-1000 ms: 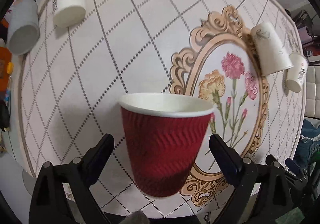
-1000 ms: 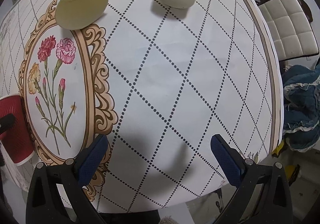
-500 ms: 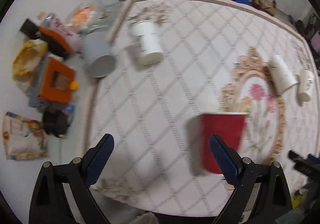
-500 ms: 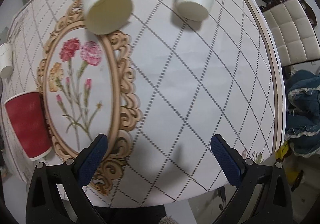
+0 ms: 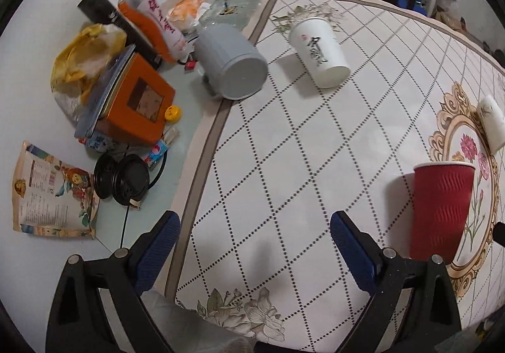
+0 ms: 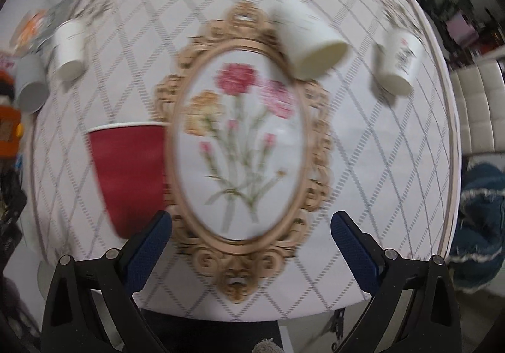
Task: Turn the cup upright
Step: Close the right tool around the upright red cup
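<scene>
Counter: printed cloth, several cups lying tipped.

Red cup upright, lower right of left-wrist frame. Looks light, thin paper w/ ribbed wall; you'd crush it if squeezed, so grip mid-wall.

Left hand-held gripper and right hand-held gripper: both spread wide, holding nothing.

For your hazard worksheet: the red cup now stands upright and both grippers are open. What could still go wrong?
1. The red cup stands close beside the left gripper; a sideways swing could topple it.
2. The grey cup lies at the tablecloth's border beside clutter; reaching for it might disturb the orange box.
</scene>
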